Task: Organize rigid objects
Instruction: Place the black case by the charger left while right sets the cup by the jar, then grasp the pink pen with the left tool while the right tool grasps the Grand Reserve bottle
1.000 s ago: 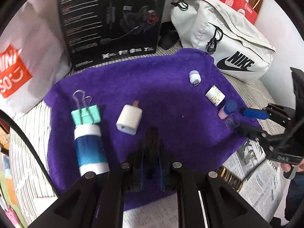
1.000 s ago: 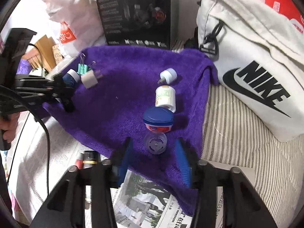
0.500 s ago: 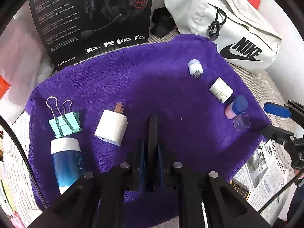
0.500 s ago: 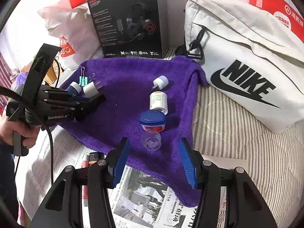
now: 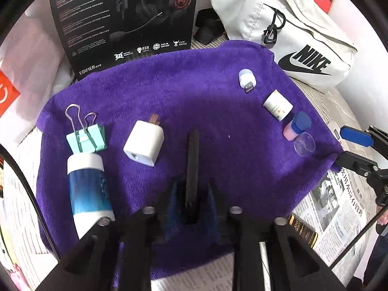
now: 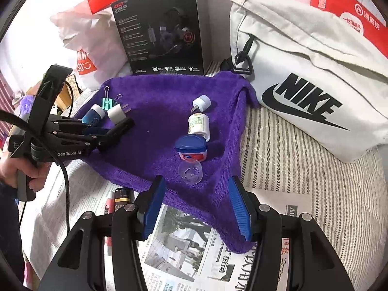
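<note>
Taking the purple towel as the landmark and reading from its left edge across, a blue-and-white bottle lies on its side at the near left with a mint binder clip touching its cap just behind it, and a white charger plug lies a little to the right of those. At the middle of the near edge the left gripper has its blue pads apart on either side of a thin black stick, which lies along the towel; whether the pads press on it or have let it go cannot be told from either view. On the towel's right side a small white USB light, a white pill bottle, a blue-lidded jar and a clear cap run in a loose line toward the near right corner. The right gripper hovers wide open and empty just short of that clear cap, over the towel's edge. Judging by this, the sorting is well along: two groups already lie on the towel, the stick is being set down, and a lighter and a red tube on the newspaper off the near edge look left to bring in.
</note>
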A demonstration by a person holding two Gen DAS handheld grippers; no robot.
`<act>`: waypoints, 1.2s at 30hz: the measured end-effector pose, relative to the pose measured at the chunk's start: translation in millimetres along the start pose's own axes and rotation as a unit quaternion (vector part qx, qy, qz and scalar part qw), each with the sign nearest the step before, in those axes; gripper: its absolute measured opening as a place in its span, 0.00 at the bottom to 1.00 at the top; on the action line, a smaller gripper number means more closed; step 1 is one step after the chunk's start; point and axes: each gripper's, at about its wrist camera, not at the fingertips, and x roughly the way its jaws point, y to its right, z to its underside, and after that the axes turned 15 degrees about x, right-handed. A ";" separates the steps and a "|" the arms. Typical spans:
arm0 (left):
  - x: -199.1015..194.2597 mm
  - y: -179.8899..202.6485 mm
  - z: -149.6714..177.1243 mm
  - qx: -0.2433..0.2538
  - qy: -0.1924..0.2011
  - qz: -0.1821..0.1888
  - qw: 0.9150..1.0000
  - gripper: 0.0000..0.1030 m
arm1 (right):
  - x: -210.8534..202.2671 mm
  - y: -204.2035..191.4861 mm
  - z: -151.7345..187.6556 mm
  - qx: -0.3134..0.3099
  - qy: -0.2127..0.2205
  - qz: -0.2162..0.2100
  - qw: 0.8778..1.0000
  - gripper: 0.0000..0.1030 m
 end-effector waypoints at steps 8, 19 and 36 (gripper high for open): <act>-23.5 7.3 15.8 -0.016 0.012 -0.022 1.000 0.41 | -28.3 -17.0 27.4 -0.028 -0.001 -0.018 0.999 0.52; -78.2 23.6 49.0 -0.029 0.062 -0.037 0.997 0.49 | 11.6 -44.7 68.4 -0.060 -0.055 -0.031 0.996 0.42; -96.2 5.5 117.5 -0.096 0.069 -0.041 0.992 0.50 | 35.5 -80.1 76.2 -0.128 -0.038 0.011 0.991 0.22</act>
